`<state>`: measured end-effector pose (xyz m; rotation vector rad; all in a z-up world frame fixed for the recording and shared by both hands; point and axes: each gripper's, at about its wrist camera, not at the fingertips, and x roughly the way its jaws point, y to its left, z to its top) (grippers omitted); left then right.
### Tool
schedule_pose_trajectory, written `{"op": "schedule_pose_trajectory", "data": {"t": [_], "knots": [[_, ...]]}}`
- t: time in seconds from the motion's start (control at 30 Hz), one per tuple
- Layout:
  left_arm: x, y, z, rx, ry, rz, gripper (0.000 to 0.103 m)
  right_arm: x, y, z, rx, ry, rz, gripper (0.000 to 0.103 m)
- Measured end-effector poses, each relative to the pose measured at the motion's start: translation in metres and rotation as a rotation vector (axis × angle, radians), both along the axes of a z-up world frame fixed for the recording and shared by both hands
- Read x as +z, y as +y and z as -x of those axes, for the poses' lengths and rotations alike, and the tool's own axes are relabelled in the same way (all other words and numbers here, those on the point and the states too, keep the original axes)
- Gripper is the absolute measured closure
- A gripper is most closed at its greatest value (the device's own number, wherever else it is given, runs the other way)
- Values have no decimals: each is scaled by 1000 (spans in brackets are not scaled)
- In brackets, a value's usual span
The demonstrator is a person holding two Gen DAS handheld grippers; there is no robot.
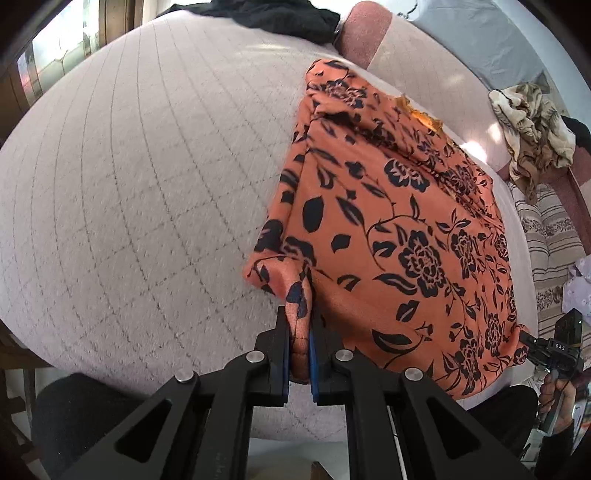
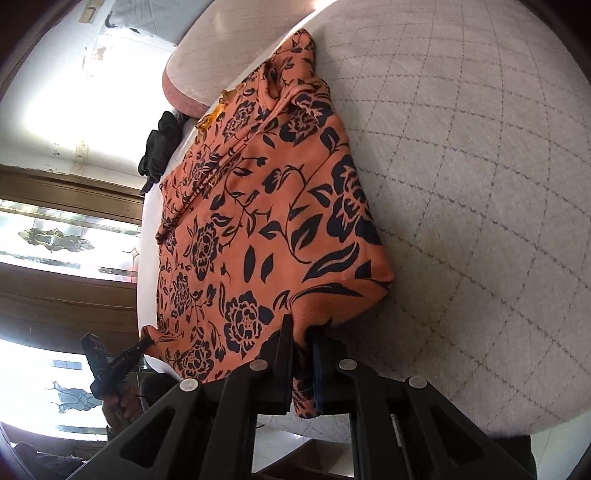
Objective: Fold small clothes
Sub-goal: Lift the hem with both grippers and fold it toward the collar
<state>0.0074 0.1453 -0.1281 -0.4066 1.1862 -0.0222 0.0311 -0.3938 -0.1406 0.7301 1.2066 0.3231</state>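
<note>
An orange garment with a dark floral print (image 1: 402, 229) lies spread on a pale quilted surface (image 1: 147, 184). My left gripper (image 1: 300, 314) is shut on a bunched near corner of it. My right gripper (image 2: 303, 328) is shut on the garment's (image 2: 258, 221) other near corner. In the left wrist view the right gripper (image 1: 526, 341) shows at the far right, holding the cloth's corner. In the right wrist view the left gripper (image 2: 142, 343) shows at the lower left, holding the opposite corner. The near edge is stretched between the two grippers.
A black garment (image 1: 280, 14) lies at the far edge of the quilted surface (image 2: 461, 166), and shows as a dark bundle (image 2: 159, 147) in the right wrist view. A beige patterned cloth heap (image 1: 535, 122) and a striped cloth (image 1: 550, 236) lie to the right. A pink cushion (image 1: 365, 33) sits at the back.
</note>
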Motion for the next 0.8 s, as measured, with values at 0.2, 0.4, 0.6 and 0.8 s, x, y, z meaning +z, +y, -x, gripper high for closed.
{"op": "schedule_pose_trajectory", "data": {"t": [0.2, 0.4, 0.6, 0.8], "knots": [[52, 3, -47, -42, -140, 23, 95, 25, -3, -28, -2, -71, -69, 95], [106, 8, -183, -7, -337, -11, 94, 85, -16, -143, -72, -303, -118, 95], [33, 7, -302, 43, -189, -186, 62, 41, -32, -253, -224, -251, -98, 61], [23, 45, -262, 118, -234, -191, 51, 38, -18, -218, -196, -294, 74, 45]]}}
